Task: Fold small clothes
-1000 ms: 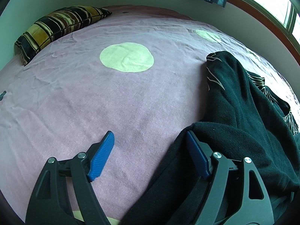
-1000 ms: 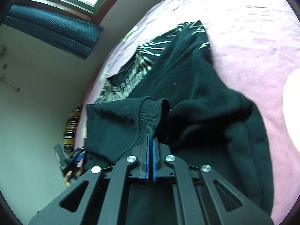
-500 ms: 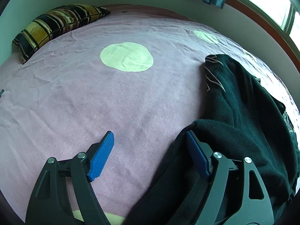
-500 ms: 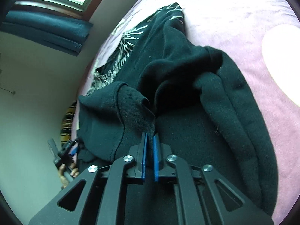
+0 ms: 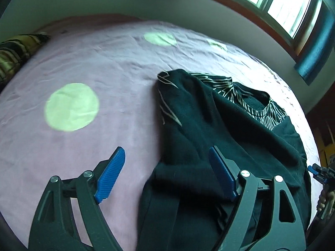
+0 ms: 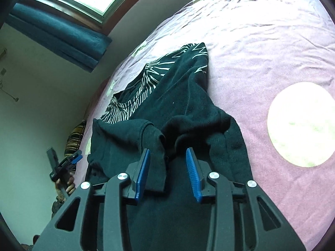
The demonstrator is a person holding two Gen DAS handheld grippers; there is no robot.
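While the black sweater (image 6: 184, 96) lies bunched on the pink bedsheet (image 6: 261, 41), both claws stand over its near end. It sits toward the window-side edge of the bed, a long way from the striped pillow (image 5: 12, 52) at the far corner in the left wrist view. White zigzag lines mark its far portion around the neckline, and plain black folds are heaped nearer the cameras.

Seen from the right wrist, the right claw (image 6: 167, 173) has just been opening: its blue pads (image 6: 142, 173) now stand apart, with a ribbed cuff or hem of the sweater hanging loosely between them. The fabric lies against the left-hand pad, while the other pad is clear of it, so nothing is clamped.

From the left wrist view, the left claw (image 5: 167, 175) is spread wide. One blue pad hovers over bare sheet; the other is over the sweater's dark folds, and the garment's edge runs between the two. Neither pad presses on the cloth.

Pale green circles (image 5: 72, 106) are printed on the sheet, one beside the sweater. A window (image 5: 282, 2) with teal curtains (image 6: 58, 29) runs along the wall behind the bed. Each camera catches the other claw at the frame's edge, held in a person's hand (image 6: 67, 185).
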